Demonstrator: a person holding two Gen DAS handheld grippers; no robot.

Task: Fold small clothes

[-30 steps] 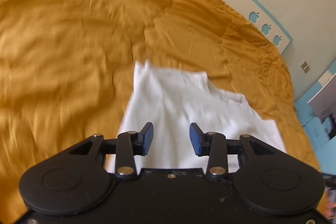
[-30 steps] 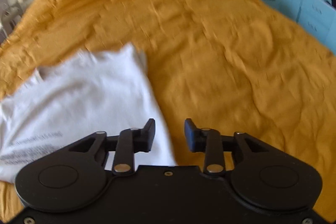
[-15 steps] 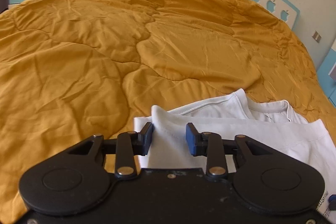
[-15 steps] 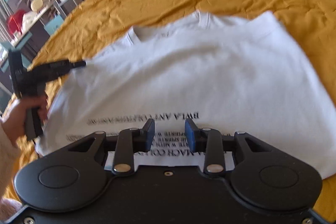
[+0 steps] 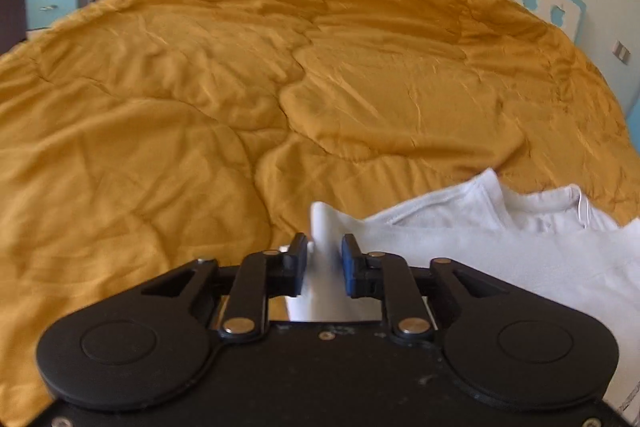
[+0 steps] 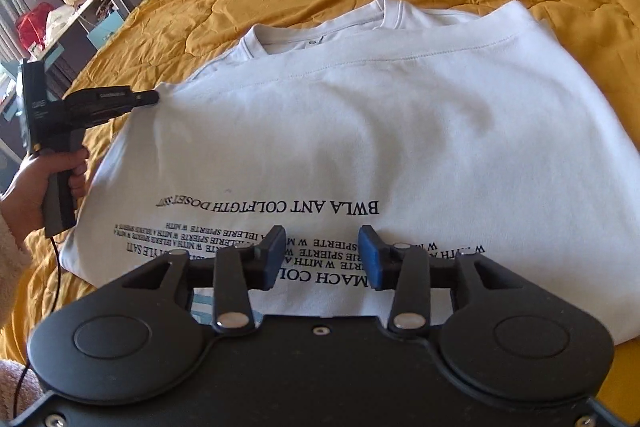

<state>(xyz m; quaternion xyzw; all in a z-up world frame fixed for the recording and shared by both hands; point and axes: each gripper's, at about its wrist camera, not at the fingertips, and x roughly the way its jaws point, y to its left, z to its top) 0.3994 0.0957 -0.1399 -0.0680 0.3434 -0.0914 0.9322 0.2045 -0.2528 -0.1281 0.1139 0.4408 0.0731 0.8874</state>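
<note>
Left gripper (image 5: 324,259): jaws narrower than half a second ago, now pinching a raised fold of the white T-shirt (image 5: 500,267) at its corner. Right gripper (image 6: 322,257): jaws wider apart than before, over the printed text. T-shirt: turned from skewed to collar-away within the last second.

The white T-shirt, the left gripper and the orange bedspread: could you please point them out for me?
white T-shirt (image 6: 360,131): right wrist view, plain chest area above the print.
left gripper (image 5: 324,259): left wrist view, between fingertips closed on the shirt's edge.
orange bedspread (image 5: 160,107): left wrist view, bare quilted surface.
</note>
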